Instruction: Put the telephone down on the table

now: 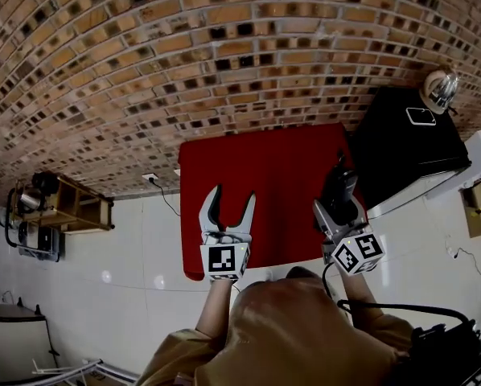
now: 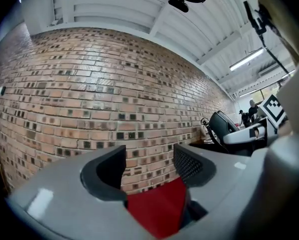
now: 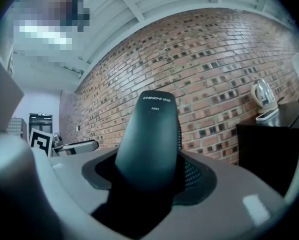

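A black telephone handset (image 1: 339, 185) stands between the jaws of my right gripper (image 1: 342, 203), which is shut on it above the right part of the red table (image 1: 265, 167). In the right gripper view the handset (image 3: 152, 139) fills the gap of the right gripper (image 3: 149, 170) and points at the brick wall. My left gripper (image 1: 232, 195) hovers open over the table's near edge with nothing between its fingers. In the left gripper view the left gripper (image 2: 149, 166) frames the red table (image 2: 159, 209), and the handset (image 2: 222, 126) shows at the right.
A black cabinet (image 1: 409, 147) stands right of the table with a metal kettle (image 1: 440, 88) and a flat phone-like device (image 1: 421, 116) on it. A wooden shelf cart (image 1: 59, 203) sits at the left. The brick wall (image 1: 184, 55) rises behind the table, with a socket (image 1: 150, 178) low on it.
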A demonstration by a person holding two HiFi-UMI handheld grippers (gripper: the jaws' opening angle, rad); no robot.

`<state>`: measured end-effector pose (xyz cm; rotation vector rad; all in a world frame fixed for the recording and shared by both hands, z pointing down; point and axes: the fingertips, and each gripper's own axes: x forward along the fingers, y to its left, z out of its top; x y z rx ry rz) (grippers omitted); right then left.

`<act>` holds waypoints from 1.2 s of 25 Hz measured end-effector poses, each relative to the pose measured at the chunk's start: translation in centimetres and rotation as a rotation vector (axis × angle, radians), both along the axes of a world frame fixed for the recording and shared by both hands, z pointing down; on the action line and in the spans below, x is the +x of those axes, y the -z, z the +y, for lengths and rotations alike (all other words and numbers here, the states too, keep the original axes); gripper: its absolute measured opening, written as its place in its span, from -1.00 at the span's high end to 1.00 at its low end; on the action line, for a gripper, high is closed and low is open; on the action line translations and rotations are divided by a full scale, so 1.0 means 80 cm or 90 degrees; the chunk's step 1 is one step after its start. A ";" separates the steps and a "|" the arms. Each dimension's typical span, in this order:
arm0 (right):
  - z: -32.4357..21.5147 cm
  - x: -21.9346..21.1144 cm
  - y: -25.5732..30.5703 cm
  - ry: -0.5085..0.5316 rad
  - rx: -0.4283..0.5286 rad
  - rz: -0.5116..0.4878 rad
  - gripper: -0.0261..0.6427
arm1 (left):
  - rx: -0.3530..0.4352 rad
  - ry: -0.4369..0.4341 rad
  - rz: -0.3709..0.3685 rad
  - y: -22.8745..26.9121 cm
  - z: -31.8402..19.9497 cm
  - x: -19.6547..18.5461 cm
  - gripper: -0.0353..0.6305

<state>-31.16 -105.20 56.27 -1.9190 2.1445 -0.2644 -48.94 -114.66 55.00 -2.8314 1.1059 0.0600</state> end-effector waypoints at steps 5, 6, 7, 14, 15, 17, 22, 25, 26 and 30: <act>-0.071 0.058 -0.112 -0.021 -0.135 0.036 0.04 | -0.018 -0.002 0.008 -0.041 -0.055 0.033 0.03; -0.088 0.072 -0.147 -0.018 -0.178 0.033 0.03 | -0.023 0.001 0.002 -0.047 -0.064 0.040 0.03; -0.106 0.086 -0.185 -0.012 -0.224 0.027 0.03 | -0.029 0.005 -0.003 -0.052 -0.072 0.047 0.03; -0.189 0.146 -0.449 0.067 -0.520 0.038 0.03 | -0.075 0.045 -0.036 -0.097 -0.098 0.065 0.03; -0.196 0.152 -0.481 0.072 -0.549 0.043 0.03 | -0.074 0.048 -0.041 -0.103 -0.101 0.065 0.03; -0.203 0.159 -0.537 0.081 -0.605 0.047 0.02 | -0.075 0.058 -0.051 -0.115 -0.105 0.061 0.03; -0.204 0.163 -0.616 0.101 -0.672 0.020 -0.03 | -0.088 0.076 -0.065 -0.137 -0.115 0.052 0.03; -0.217 0.168 -0.594 0.102 -0.614 0.016 -0.31 | -0.100 0.077 -0.063 -0.142 -0.120 0.054 0.03; -0.221 0.171 -0.581 0.102 -0.590 0.018 -0.33 | -0.104 0.075 -0.061 -0.142 -0.120 0.057 0.03; -0.232 0.174 -0.464 0.084 -0.441 0.011 -0.32 | -0.092 0.050 -0.046 -0.121 -0.117 0.077 0.03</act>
